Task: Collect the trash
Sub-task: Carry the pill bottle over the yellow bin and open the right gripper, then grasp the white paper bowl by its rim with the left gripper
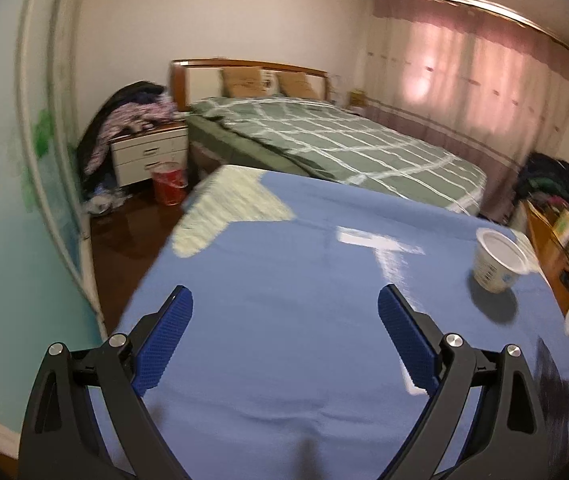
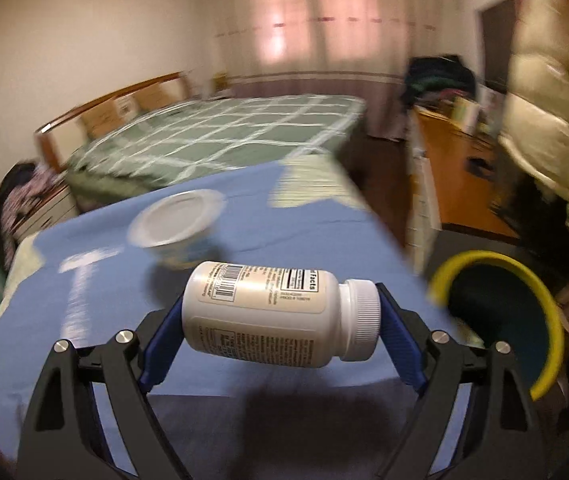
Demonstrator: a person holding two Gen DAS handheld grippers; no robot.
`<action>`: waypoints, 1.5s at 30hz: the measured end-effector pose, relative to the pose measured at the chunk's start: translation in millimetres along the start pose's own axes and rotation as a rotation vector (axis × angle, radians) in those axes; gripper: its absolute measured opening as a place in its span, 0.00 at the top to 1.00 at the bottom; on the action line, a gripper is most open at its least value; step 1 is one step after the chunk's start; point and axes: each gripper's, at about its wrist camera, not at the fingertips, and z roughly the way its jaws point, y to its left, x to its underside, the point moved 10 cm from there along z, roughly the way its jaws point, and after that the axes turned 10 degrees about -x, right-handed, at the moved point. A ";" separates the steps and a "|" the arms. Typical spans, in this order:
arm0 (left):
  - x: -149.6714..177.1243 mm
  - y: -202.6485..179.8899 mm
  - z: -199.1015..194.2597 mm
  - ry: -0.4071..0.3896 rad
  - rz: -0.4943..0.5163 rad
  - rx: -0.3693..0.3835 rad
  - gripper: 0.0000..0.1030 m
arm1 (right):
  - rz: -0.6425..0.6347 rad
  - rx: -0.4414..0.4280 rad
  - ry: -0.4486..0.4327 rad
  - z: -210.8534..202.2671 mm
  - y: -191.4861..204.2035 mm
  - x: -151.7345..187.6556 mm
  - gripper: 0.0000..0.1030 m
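Right gripper [image 2: 280,320]: I hold the white pill bottle [image 2: 272,316] crosswise, lengthwise between my pads, its base against the left pad and its ribbed cap [image 2: 362,320] against the right. That end-to-end grip is why my jaws stand so wide while still clamping. The bottle hangs clear of the blue cloth [image 2: 244,216], its shadow falling on the fabric below. Lying sideways like this, it should drop out cleanly when I let go.

The yellow-rimmed bin [image 2: 540,292] sits off the table's right edge, lower than the tabletop, mouth facing up and dark inside. I judge that is the trash target, placed beside the table so items can be swung over and released. The bottle is not over it yet; the bin lies to my right.

Left gripper [image 1: 284,328]: jaws spread wide, nothing between the blue pads [image 1: 164,340]. It hovers low over the cloth, apart from any object, probably waiting for its turn.

Remaining on the table: the white yogurt cup [image 1: 498,260], upright, open mouth showing, near the far right edge in the left view, well apart from the left pads. Likely the next pickup.

Much of the right view is smeared by blur, so the background stays uncertain. Risk: an end grip on a smooth cap could slip if I tilt.
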 end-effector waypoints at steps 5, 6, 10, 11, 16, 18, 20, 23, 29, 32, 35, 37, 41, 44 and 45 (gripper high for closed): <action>5.9 -44.7 -11.3 0.005 0.119 0.080 0.10 | 0.143 0.136 -0.023 -18.0 -103.0 0.4 0.20; 5.8 -53.3 -13.9 0.006 0.140 0.097 0.10 | 0.176 0.160 -0.025 -19.8 -121.0 1.6 0.20; 0.8 -92.9 -20.3 0.032 0.215 0.172 0.10 | 0.269 0.225 -0.033 -20.3 -168.4 4.5 0.20; -0.8 -103.1 -21.5 0.040 0.232 0.192 0.10 | 0.287 0.240 -0.037 -21.5 -178.8 5.6 0.20; -3.2 -156.8 -23.6 0.044 0.323 0.251 0.10 | 0.349 0.265 -0.027 -19.3 -203.6 15.3 0.19; -0.8 -173.7 -22.1 0.045 0.349 0.267 0.10 | 0.357 0.264 -0.027 -18.8 -205.0 19.2 0.19; 3.5 -194.4 -17.1 0.063 0.370 0.294 0.10 | 0.357 0.256 -0.019 -15.9 -203.7 21.7 0.15; 8.7 -219.4 -6.7 0.088 0.386 0.319 0.10 | 0.362 0.245 -0.027 -16.1 -201.4 20.7 0.14; 16.6 -254.6 24.3 0.154 0.400 0.326 0.10 | 0.375 0.225 -0.028 -15.1 -201.3 21.9 0.14; 19.7 -273.0 40.2 0.171 0.419 0.311 0.10 | 0.381 0.214 -0.028 -14.1 -201.3 22.1 0.14; 19.1 -289.7 53.4 0.164 0.431 0.288 0.10 | 0.386 0.203 -0.029 -13.9 -201.7 22.2 0.14; 16.6 -299.7 64.2 0.163 0.430 0.269 0.10 | 0.388 0.197 -0.026 -13.4 -201.3 22.2 0.14; 14.7 -314.9 84.2 0.186 0.414 0.247 0.10 | 0.391 0.182 -0.023 -11.2 -200.9 22.7 0.14; 11.6 -321.2 98.2 0.195 0.390 0.230 0.10 | 0.392 0.171 -0.022 -10.2 -199.1 22.8 0.14; 9.8 -323.1 103.0 0.201 0.379 0.225 0.10 | 0.392 0.166 -0.021 -9.7 -198.3 22.9 0.14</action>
